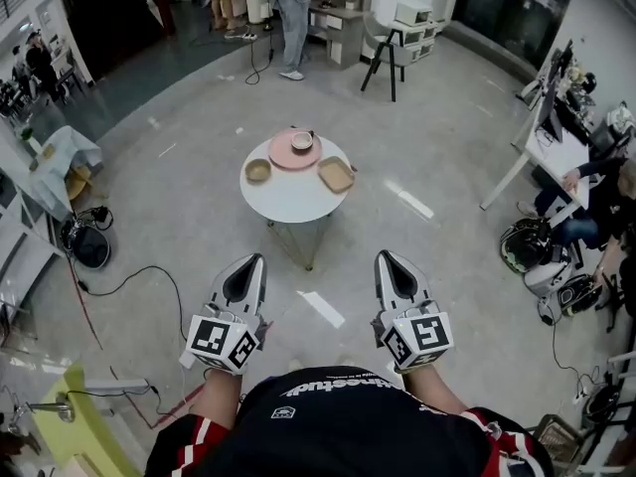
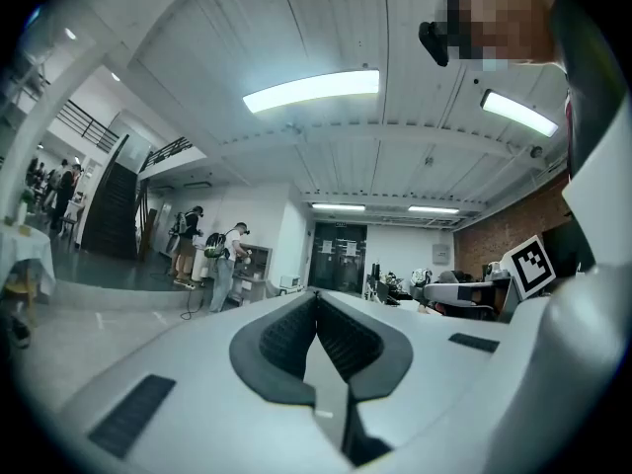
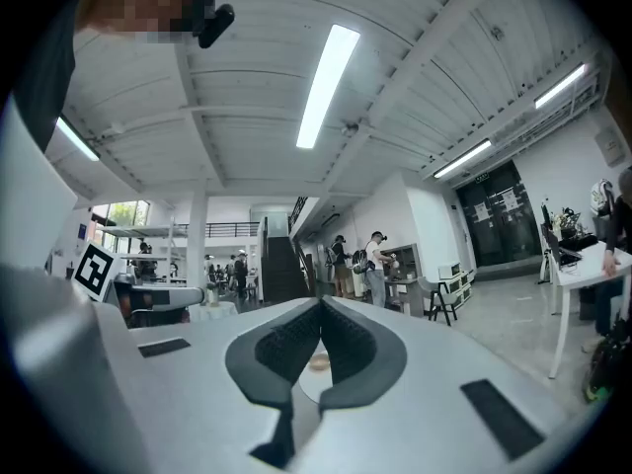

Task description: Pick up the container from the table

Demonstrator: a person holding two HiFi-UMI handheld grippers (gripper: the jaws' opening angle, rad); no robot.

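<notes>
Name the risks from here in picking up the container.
The left gripper and right gripper both have jaws shut; unopened, they would likely shove the tan container, not grip it. It lies close to the pink plate and the table rim, so a shove could hit the plate or tip it off.

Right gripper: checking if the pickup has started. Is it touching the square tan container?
Apart. The head view shows bare floor between the right gripper and the square tan container on the white table.
</notes>
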